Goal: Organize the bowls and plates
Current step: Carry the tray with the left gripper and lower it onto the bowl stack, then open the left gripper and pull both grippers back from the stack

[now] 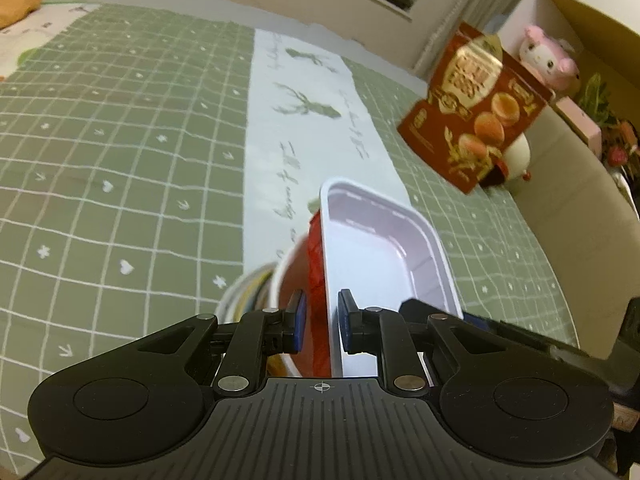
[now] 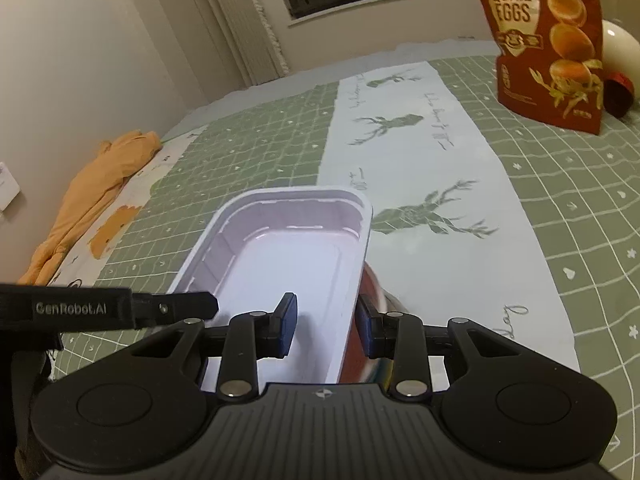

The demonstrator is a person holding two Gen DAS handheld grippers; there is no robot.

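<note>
Gripper (image 2: pixel 326 326) straddles tray (image 2: pixel 296 256) wall; pouch (image 2: pixel 548 40) "QUAIL EGGS".

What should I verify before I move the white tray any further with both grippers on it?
1. Left gripper straddles the white tray wall: ok; firm pinch: cannot tell.
2. Right gripper straddles the opposite wall of the tray: ok; firm pinch: cannot tell.
3. Tray is empty: ok.
4. Red bowl sits against the tray's outer wall, by the left fingers: not ok, may get dragged.
5. Striped dish beneath is separate from the tray: cannot tell.
6. Quail eggs bag stands apart from the tray: ok.
</note>
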